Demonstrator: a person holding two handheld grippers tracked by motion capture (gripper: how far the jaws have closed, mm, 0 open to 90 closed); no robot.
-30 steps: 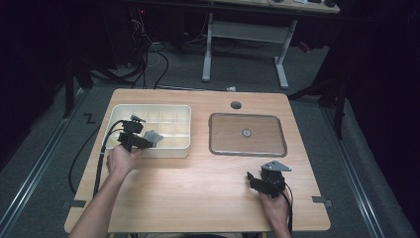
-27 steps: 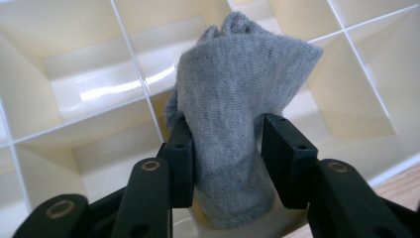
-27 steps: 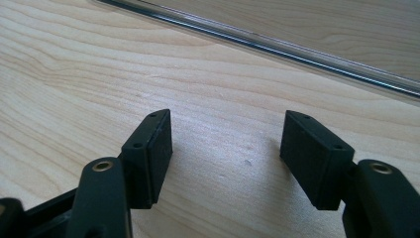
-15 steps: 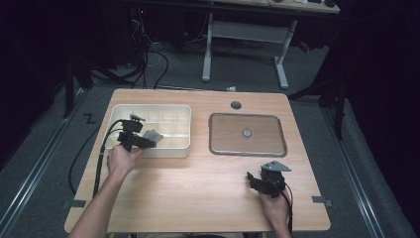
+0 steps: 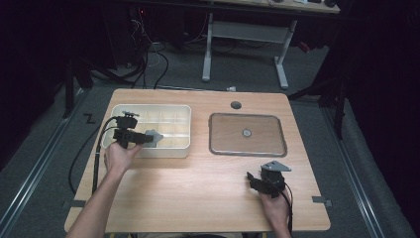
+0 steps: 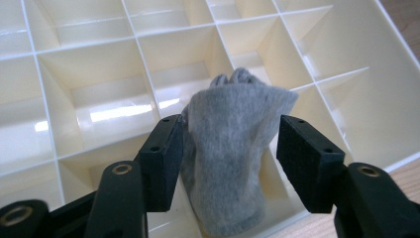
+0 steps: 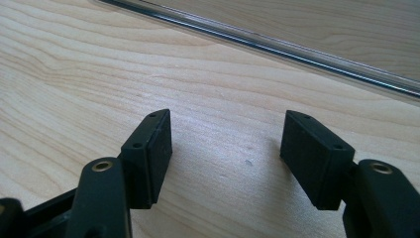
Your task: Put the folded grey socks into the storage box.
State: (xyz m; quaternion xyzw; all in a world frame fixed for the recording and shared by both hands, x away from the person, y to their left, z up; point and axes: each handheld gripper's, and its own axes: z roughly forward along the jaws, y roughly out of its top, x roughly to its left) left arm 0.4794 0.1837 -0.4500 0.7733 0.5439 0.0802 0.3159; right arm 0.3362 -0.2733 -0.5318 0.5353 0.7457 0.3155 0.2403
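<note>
the left tongs have just been opening, releasing the grey sock into a near-edge compartment of the divided tray; lifting straight up avoids snagging. right tongs are idling apart over the counter.

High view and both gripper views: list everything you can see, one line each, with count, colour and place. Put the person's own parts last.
Table: one, light wood, centre of the high view.
Divided box: one, cream, many compartments, left half of the table.
Sock: one, grey, bunched, standing in a compartment at the box's near edge.
Tray: one, clear with a shiny rim, right of the box.
Second table: one, white legs, on the floor behind.
Cables: several, black, on the floor at back left.
Left gripper: one, black, jaws just opened around the sock; the left pad touches it.
Right gripper: one, black, open above bare table.
Forearms: two, bottom edge.
</note>
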